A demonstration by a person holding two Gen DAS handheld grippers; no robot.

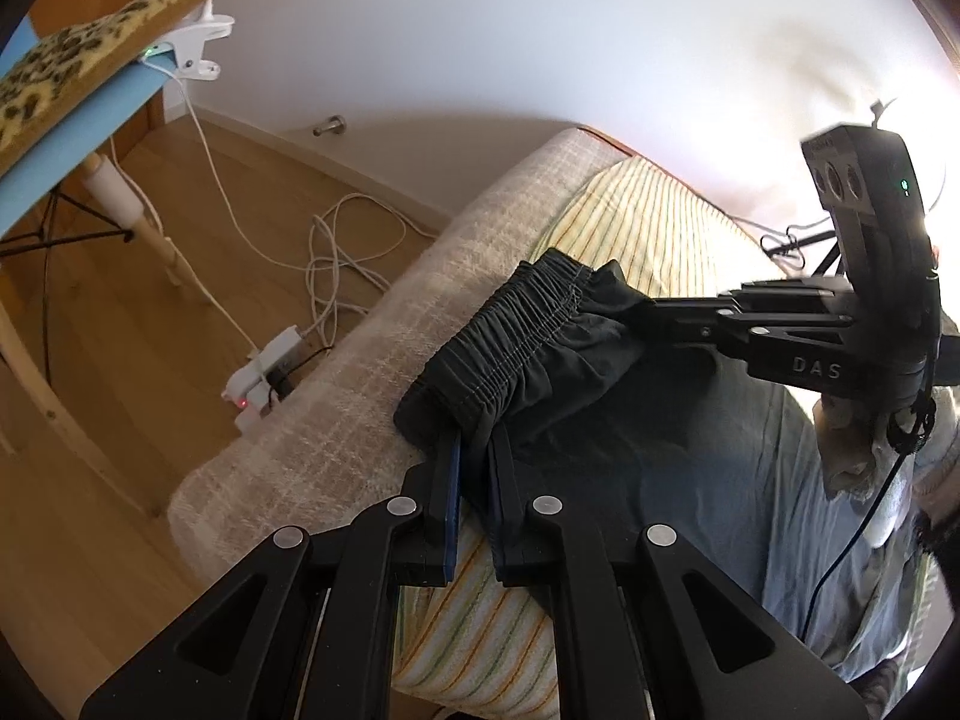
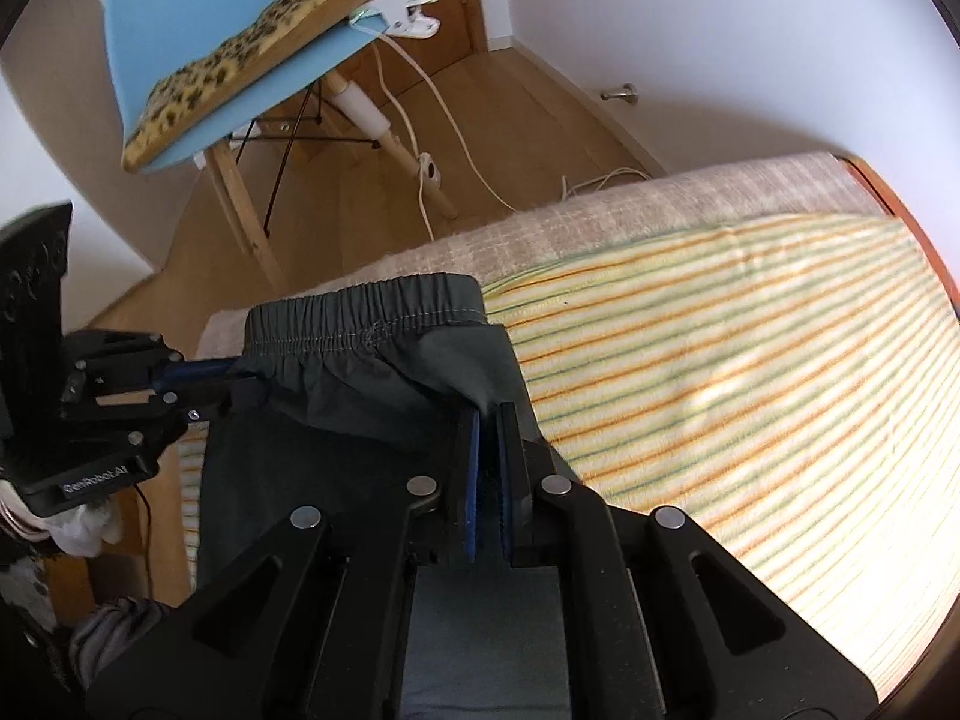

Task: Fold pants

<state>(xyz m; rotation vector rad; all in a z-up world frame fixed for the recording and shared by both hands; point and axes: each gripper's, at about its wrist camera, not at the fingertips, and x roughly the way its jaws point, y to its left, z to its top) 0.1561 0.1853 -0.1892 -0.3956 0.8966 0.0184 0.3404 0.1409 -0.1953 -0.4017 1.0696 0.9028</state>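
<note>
Dark grey pants [image 1: 540, 354] with a gathered elastic waistband [image 2: 366, 312] are held up over the striped bed cover [image 2: 750, 396]. My left gripper [image 1: 474, 438] is shut on one end of the waistband; it also shows in the right wrist view [image 2: 240, 375]. My right gripper [image 2: 489, 414] is shut on the other waistband corner, and it shows in the left wrist view [image 1: 645, 309]. The pants' lower part hangs down under the grippers, mostly hidden.
A beige plaid blanket [image 1: 360, 372] covers the bed's edge. On the wooden floor lie white cables and a power strip [image 1: 264, 378]. A blue chair with a leopard cushion [image 2: 240, 60] and a clip lamp stands beyond. A white wall is behind.
</note>
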